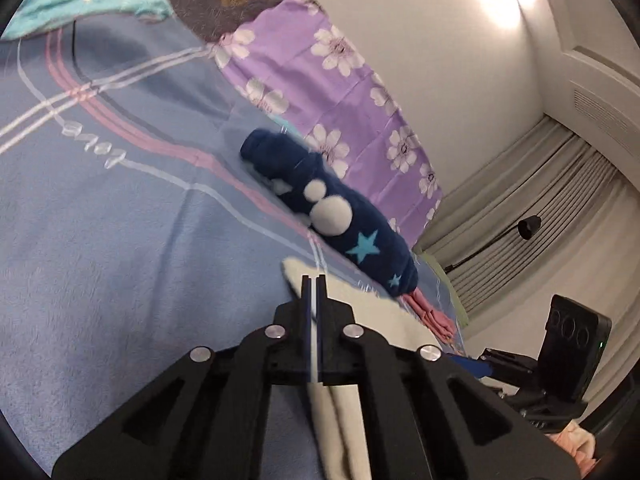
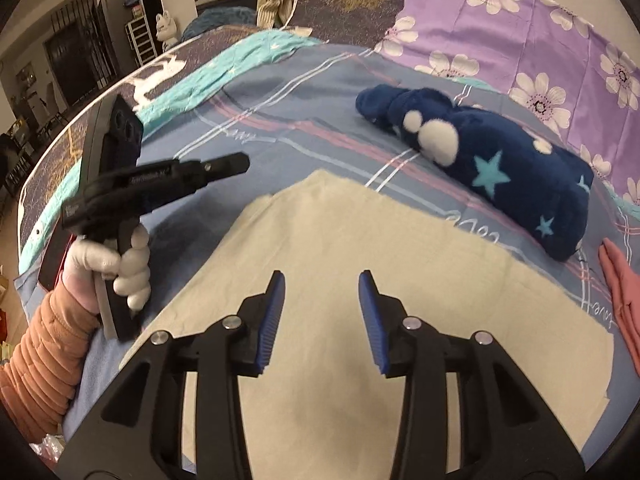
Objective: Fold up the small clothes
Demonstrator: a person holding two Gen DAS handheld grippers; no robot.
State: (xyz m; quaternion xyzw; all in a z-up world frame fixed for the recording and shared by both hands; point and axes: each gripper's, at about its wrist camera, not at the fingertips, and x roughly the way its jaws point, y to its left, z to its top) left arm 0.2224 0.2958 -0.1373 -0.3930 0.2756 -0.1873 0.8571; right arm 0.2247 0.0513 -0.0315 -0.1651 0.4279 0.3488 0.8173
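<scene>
A cream cloth [image 2: 360,264] lies spread flat on the blue plaid bedspread [image 2: 280,112]. My right gripper [image 2: 322,280] is open and empty, low over the cloth's near part. My left gripper [image 1: 313,280] has its jaws closed; cream cloth [image 1: 340,420] shows under its fingers, and I cannot tell whether it is pinched. In the right wrist view the left gripper [image 2: 240,162] is held in a gloved hand above the bed, left of the cloth.
A rolled navy fleece garment [image 2: 492,168] with stars lies beyond the cloth, also in the left wrist view [image 1: 340,208]. A pink garment [image 2: 624,292] lies at the right. A purple flowered pillow [image 2: 520,32] sits behind. The bed edge is at left.
</scene>
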